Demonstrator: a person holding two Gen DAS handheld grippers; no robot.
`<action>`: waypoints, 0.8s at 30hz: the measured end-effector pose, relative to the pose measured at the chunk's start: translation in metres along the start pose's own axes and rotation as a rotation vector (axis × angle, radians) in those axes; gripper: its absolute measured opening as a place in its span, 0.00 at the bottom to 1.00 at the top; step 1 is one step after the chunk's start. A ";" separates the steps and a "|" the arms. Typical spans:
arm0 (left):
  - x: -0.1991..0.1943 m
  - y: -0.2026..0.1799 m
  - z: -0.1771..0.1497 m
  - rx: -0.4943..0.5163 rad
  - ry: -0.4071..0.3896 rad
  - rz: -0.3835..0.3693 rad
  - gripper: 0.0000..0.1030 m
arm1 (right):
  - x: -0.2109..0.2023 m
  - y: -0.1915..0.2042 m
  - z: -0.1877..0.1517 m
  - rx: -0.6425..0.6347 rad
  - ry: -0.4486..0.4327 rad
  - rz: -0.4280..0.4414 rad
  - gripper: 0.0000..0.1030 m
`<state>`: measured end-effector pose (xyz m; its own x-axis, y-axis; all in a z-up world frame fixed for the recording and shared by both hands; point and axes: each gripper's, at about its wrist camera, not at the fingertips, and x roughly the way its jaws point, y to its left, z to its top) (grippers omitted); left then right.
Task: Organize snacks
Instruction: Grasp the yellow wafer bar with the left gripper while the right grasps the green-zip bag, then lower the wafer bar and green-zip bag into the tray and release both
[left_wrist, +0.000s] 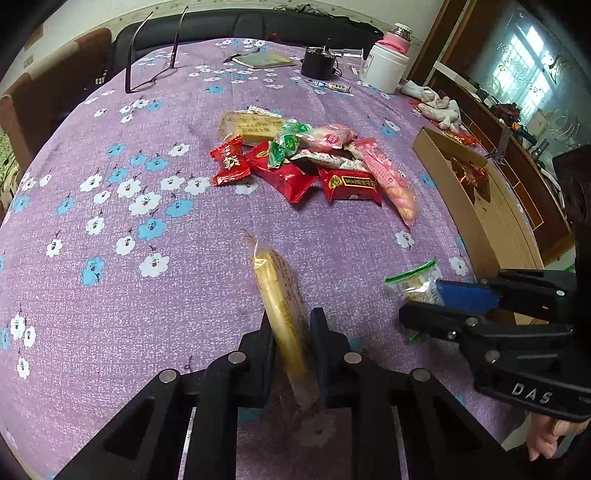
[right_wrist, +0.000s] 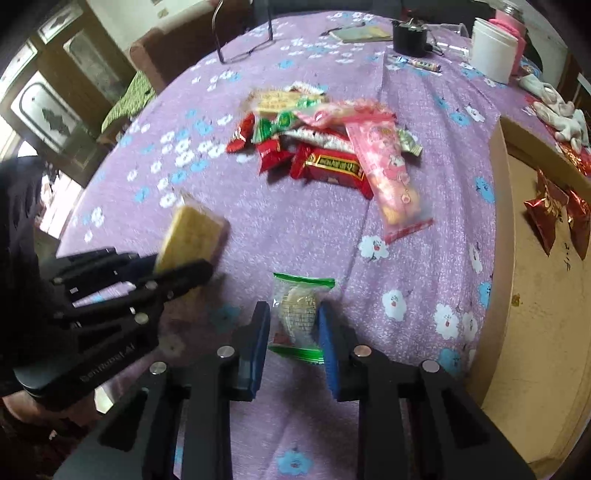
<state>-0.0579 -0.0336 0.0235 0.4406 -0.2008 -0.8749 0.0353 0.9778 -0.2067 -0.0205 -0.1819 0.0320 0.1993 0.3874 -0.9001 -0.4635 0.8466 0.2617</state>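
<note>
My left gripper (left_wrist: 293, 321) is shut on a long yellow biscuit packet (left_wrist: 277, 288), held edge-up just above the purple flowered tablecloth (left_wrist: 110, 295). In the right wrist view that left gripper (right_wrist: 177, 266) and its biscuit packet (right_wrist: 192, 236) sit at the left. My right gripper (right_wrist: 294, 314) is shut on a small clear packet with green ends (right_wrist: 295, 295). From the left wrist view the right gripper (left_wrist: 428, 302) and its green-ended packet (left_wrist: 413, 282) are at the right. A pile of red, green and pink snack packets (left_wrist: 303, 158) (right_wrist: 317, 147) lies mid-table beyond both grippers.
An open cardboard box (left_wrist: 461, 184) (right_wrist: 535, 295) stands at the right edge with red packets (right_wrist: 554, 214) inside. Far back are glasses (left_wrist: 151, 55), a notebook (left_wrist: 262, 59), a black pot (left_wrist: 317, 62), a white jar (left_wrist: 384, 66) and white cloth (left_wrist: 439, 107).
</note>
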 end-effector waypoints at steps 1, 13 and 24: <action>0.000 0.002 0.000 -0.006 0.005 -0.009 0.18 | 0.000 0.001 0.000 0.006 0.000 -0.001 0.25; 0.003 0.008 0.003 0.004 -0.001 -0.072 0.15 | -0.008 -0.001 -0.005 0.078 -0.025 -0.027 0.25; -0.010 0.003 0.006 -0.045 -0.057 -0.066 0.09 | -0.020 -0.009 -0.003 0.070 -0.056 0.013 0.25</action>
<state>-0.0571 -0.0283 0.0338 0.4886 -0.2600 -0.8329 0.0264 0.9586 -0.2837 -0.0230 -0.1981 0.0462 0.2426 0.4168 -0.8760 -0.4053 0.8640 0.2989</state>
